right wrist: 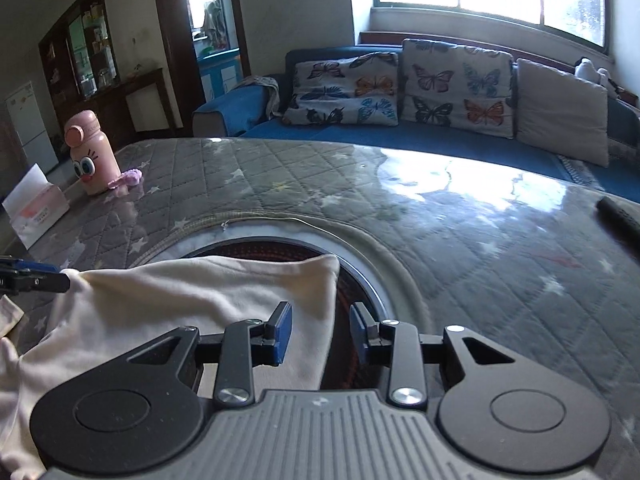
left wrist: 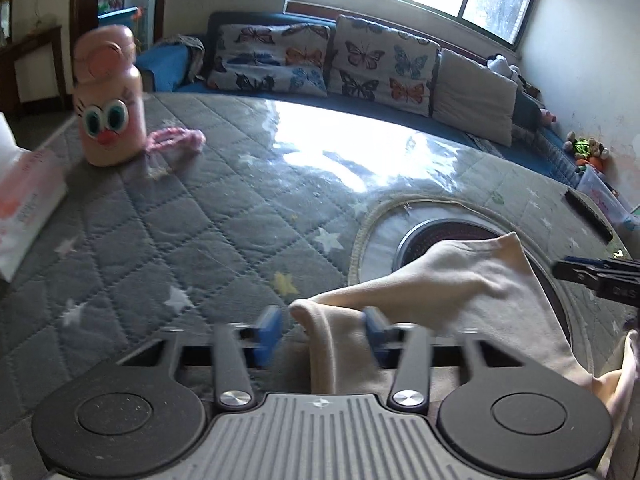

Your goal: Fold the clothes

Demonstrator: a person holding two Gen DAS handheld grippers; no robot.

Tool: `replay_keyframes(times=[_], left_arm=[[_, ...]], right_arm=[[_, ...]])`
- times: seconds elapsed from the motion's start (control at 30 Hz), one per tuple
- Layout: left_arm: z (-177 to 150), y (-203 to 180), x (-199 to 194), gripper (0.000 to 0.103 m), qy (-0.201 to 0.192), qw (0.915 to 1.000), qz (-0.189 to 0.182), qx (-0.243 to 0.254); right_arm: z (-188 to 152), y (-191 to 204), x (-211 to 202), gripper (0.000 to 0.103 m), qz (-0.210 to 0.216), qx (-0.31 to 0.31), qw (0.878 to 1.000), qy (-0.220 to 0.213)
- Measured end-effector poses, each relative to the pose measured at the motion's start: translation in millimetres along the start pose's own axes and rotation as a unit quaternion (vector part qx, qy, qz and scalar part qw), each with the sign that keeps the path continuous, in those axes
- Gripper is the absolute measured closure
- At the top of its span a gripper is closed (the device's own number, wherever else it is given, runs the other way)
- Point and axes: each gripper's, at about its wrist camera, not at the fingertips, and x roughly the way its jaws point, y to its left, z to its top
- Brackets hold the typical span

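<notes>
A cream garment (left wrist: 460,292) (right wrist: 200,292) lies rumpled on the grey quilted table cover (left wrist: 200,240), partly over a round black hotplate (left wrist: 420,240) (right wrist: 352,296). My left gripper (left wrist: 322,330) stands over the garment's left end. A raised fold sits between its blue pads, and a thin gap shows beside the left pad (left wrist: 270,332). In the right wrist view its tip (right wrist: 36,278) meets the garment's left corner. My right gripper (right wrist: 322,334) is open over the garment's right edge, its left pad (right wrist: 282,332) above the cloth and its right pad over the hotplate.
A pink cartoon bottle (left wrist: 108,100) (right wrist: 92,152), a pink knitted piece (left wrist: 176,140) and a tissue box (left wrist: 28,204) stand at the table's far left. A black remote (right wrist: 620,216) lies at the right edge. A blue sofa (right wrist: 360,136) with cushions runs behind.
</notes>
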Motion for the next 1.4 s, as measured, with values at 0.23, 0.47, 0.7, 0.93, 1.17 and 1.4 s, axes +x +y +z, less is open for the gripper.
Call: replay_keyframes(times=[0.23,0.47,0.7,0.93,1.17,1.4], left_arm=[[0,-17,-16,0.096,-0.042,0.997,-0.051,0.039],[-31,-71,-53,0.095,-0.048,0.9687,-0.171,0.173],[-51,-80,-54,0.067,-0.014,0.9671,-0.18,0.179],[-40,-61,-55,0.057,-0.02,0.9834,-0.133,0.122],[-32,-49,-25,0.056,0.023,0.9929,-0.107,0.048],[-26,-52,-19,0.101,0.016,0.9914,-0.114,0.064]], right_arm=[[9,4,33,0.071,0.002,-0.004,1.0,0.01],[11,-2,38,0.071,0.001,0.0,1.0,0.012],[13,-5,37,0.071,0.004,-0.003,1.0,0.013],[15,-6,40,0.071,0.007,-0.003,1.0,0.014],[15,-7,45,0.071,0.011,0.008,1.0,0.016],[14,-7,52,0.071,0.013,0.009,1.0,0.021]])
